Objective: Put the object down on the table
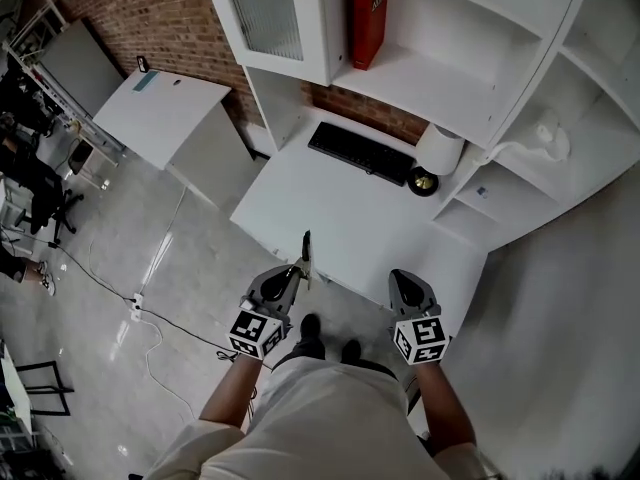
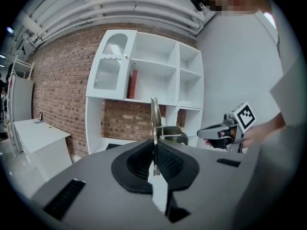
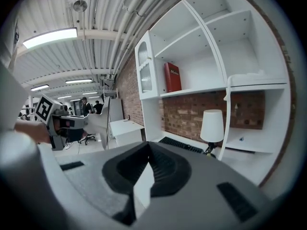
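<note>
A thin, dark metal utensil [image 1: 306, 251], blade-like, sticks out forward from my left gripper [image 1: 298, 274], whose jaws are shut on its lower end. In the left gripper view the utensil [image 2: 154, 121] stands upright, edge-on, between the black pads [image 2: 168, 159]. It hangs over the near edge of the white table [image 1: 340, 223]. My right gripper [image 1: 400, 280] hovers level with it to the right, by the table's front edge, jaws closed with nothing between them. In the right gripper view its pads [image 3: 165, 166] meet at the tips.
A black keyboard [image 1: 361, 153] lies at the back of the table, with a white lamp [image 1: 440, 151] to its right. White shelving [image 1: 440, 58] with a red book [image 1: 368, 18] rises behind. A second white desk [image 1: 160, 113] stands at the left; cables cross the floor.
</note>
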Demonstrator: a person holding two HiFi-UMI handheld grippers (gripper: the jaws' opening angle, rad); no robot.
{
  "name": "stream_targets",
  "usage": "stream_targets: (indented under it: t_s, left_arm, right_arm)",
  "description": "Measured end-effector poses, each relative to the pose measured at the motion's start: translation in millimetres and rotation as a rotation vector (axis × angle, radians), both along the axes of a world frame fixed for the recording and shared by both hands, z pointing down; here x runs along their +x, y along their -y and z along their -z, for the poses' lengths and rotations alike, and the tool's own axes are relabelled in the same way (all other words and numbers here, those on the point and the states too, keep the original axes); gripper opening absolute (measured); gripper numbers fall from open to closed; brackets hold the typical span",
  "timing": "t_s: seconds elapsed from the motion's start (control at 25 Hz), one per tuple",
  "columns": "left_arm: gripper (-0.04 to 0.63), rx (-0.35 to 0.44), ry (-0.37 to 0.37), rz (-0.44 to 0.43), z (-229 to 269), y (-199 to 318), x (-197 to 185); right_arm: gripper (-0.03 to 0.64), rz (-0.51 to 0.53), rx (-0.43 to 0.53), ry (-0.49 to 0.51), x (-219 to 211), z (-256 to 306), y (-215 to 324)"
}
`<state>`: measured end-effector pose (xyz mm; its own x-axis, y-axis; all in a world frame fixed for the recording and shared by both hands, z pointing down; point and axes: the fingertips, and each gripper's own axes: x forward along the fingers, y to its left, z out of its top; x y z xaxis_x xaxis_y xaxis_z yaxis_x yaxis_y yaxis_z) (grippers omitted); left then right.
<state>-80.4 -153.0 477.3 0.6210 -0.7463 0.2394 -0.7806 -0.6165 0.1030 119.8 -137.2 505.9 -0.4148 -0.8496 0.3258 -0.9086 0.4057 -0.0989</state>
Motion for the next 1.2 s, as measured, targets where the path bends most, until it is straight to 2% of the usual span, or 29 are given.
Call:
stream_targets:
  t_s: [0.28,1.0,1.2]
  left_arm:
    - [-0.006,-0.045,0.056,-0.098,-32.7,45.2,-5.7]
    - [-0.006,-0.136,0.325,-0.308,-167.4,143.4,0.6]
    - [-0.006,-0.145,0.426,-0.352,-215.5,165.7,5.3]
  right_arm:
    - [0.002,-0.076,-0.050,-0.019,-9.3,-17.9,17.4]
    - [0.002,-0.239,-0.195,-0.016,-33.1,-80.1,53.3]
    - [0.002,-0.281,-0.237,-0.006,-37.6,-104.2,52.7]
